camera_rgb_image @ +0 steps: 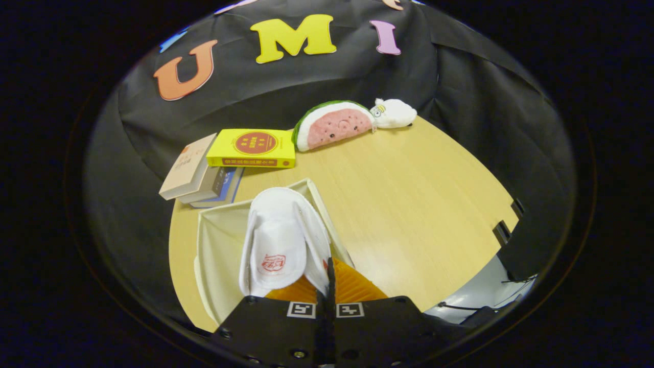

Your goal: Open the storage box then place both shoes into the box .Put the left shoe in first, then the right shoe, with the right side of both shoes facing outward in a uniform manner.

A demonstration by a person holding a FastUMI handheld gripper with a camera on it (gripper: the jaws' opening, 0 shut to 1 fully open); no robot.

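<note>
Now, tool (pixel 329 286) pinching slipper (pixel 281 245), over box (pixel 214 240)

Gripper-mounted fisheye, close above the table (pixel 409 204), facing the booth wall.

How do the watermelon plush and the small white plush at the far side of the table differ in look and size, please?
The watermelon plush is a pink half-round with a green rind and a white band; the white plush is all white with a small yellow mark. The watermelon plush is clearly bigger. It sits next to the yellow book; the white plush sits beyond it. Both lie on the table, touching. The gripper is shut on a slipper.
</note>
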